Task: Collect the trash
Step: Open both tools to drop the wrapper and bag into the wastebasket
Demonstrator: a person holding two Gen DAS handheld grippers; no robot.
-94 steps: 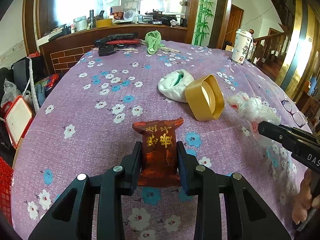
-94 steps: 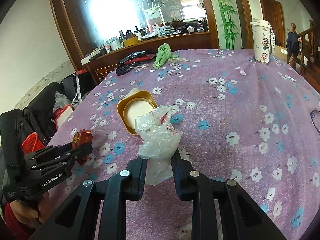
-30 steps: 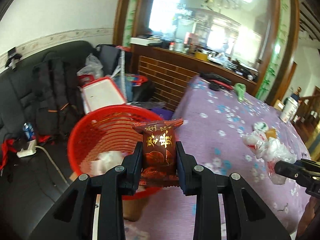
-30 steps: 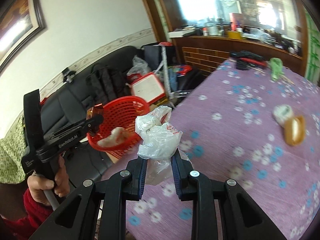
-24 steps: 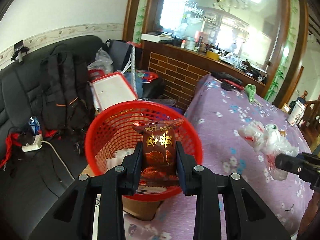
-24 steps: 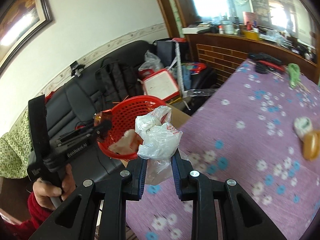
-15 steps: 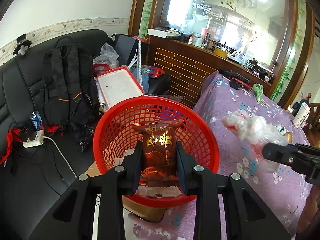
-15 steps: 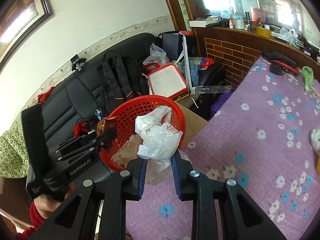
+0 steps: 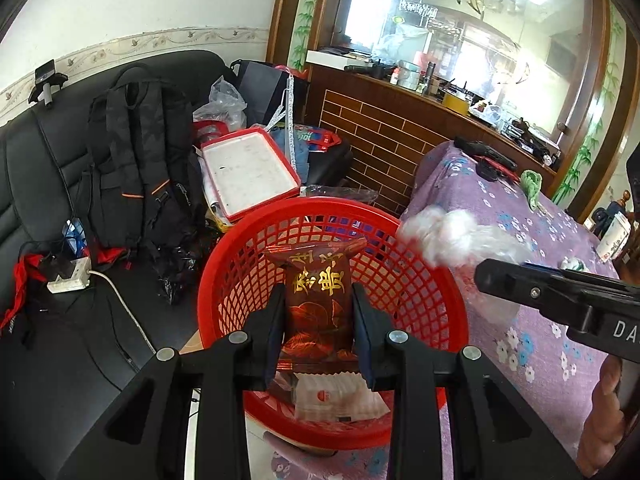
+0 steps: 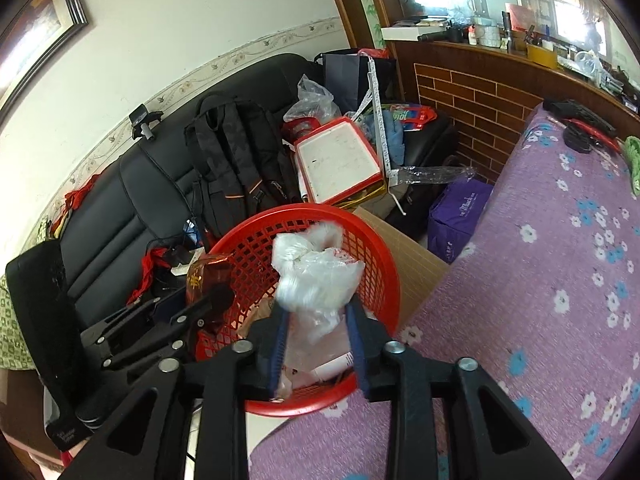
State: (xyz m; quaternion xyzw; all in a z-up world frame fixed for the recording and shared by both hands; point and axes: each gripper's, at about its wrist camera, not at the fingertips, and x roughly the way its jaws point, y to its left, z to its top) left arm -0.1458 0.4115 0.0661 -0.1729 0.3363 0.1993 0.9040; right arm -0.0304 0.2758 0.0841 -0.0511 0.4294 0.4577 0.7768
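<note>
Two hand-held grippers hover over a red plastic mesh basket (image 9: 424, 280) that stands on the floor beside a table covered with a purple flowered cloth (image 10: 560, 280).

The left gripper (image 9: 318, 330) has its two fingers pressed against the sides of a dark red snack packet (image 9: 318, 300) printed with gold characters. The packet stands upright between them, above the middle of the basket.

The right gripper (image 10: 314, 334) reaches in from the table side. Its jaws are opening around a crumpled clear plastic bag (image 10: 314, 276). The bag sits between the fingers, blurred, and appears to be slipping free over the near right part of the basket. In the left wrist view the same bag shows as a white blur at the basket's far right rim.

Some trash already lies in the basket: a pale wrapper with a red mark (image 9: 340, 396) near its front wall.

A black sofa (image 9: 48, 184) stands to the left, with a black backpack (image 9: 140, 168) leaning on it. A red-rimmed white tray (image 9: 248, 172) sits beyond the basket, on the far side.

Possible trouble from here: the plastic bag is light and is released close to the rim, so it could drift, catch on the edge, or land on the cloth or floor. It may also cling to a finger pad as the jaws widen. The two grippers are close together over one basket, so they could bump. The packet, if released while tilted, could strike the rim and bounce out.
</note>
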